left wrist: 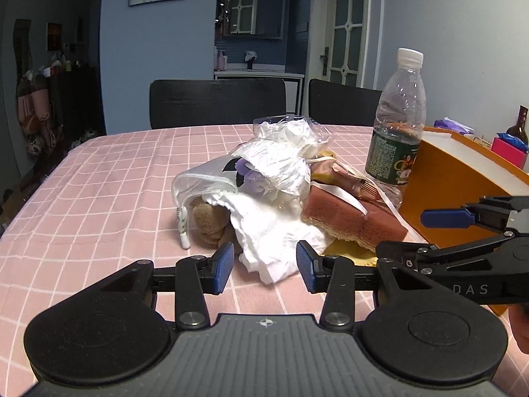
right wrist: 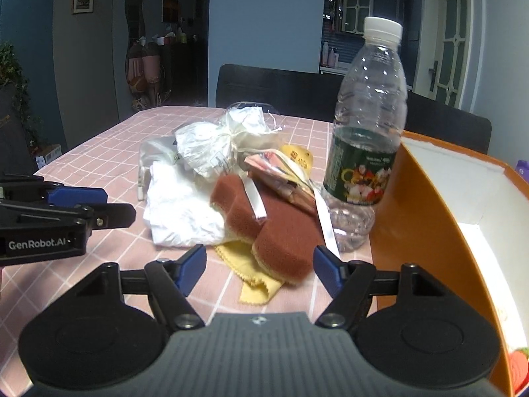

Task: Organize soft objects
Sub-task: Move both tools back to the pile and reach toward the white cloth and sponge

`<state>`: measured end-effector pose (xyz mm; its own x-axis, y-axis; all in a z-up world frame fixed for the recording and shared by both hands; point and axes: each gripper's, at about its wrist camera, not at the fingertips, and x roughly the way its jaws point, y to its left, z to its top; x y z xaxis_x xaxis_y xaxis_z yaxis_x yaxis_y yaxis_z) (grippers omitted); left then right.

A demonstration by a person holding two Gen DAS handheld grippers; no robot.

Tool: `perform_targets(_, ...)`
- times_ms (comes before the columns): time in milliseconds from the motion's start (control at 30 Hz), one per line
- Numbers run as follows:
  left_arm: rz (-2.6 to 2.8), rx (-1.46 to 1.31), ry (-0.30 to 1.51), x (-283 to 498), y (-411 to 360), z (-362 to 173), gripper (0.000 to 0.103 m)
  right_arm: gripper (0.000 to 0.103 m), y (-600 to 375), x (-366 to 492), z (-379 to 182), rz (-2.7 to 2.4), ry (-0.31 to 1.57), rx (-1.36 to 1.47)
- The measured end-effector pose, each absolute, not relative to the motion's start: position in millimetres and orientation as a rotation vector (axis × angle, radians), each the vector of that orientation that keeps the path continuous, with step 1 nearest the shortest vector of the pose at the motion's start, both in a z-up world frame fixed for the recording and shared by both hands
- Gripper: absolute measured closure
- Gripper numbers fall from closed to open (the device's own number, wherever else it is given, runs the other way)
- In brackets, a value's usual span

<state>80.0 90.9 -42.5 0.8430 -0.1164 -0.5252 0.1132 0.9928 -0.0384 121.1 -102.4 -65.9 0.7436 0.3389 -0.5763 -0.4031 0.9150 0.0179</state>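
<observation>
Home dining room: checked tablecloth, chairs

Left hand-held gripper jaws apart, right hand-held gripper spread wide, both seemingly level

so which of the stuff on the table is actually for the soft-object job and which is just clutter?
For the job:
- brown sponge
- white crumpled cloth
- yellow cloth
- brown plush toy
- crumpled plastic bags
- orange box, likely the destination

Just lying about:
- plastic water bottle
- dark glass bottle
- pink box

Both grippers open, holding nothing.
</observation>
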Motion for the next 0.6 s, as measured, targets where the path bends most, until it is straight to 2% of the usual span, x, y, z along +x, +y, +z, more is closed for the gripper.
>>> perform_targets(33, -0.126, -0.004, 0.561, 84, 91, -43, 0.046, 0.032, -101, 124, -65, 0.407, 0.606, -0.118)
perform_targets(400, -0.122, 0.034, 0.631, 119, 87, -57, 0.046, 0.031, -86, 154, -76, 0.4, 0.642, -0.215)
perform_targets(500, -0.121, 0.022, 0.652, 124, 88, -62, 0.062, 0.032, -83, 161, -85, 0.399, 0.663, -0.228)
perform_targets(567, -0.113, 0.013, 0.659, 126, 88, -63, 0.077, 0.04, -81, 160, -87, 0.392, 0.649, -0.255)
perform_targets(600, -0.109, 0.014, 0.656, 125, 88, -64, 0.079, 0.048, -78, 161, -88, 0.387, 0.644, -0.274)
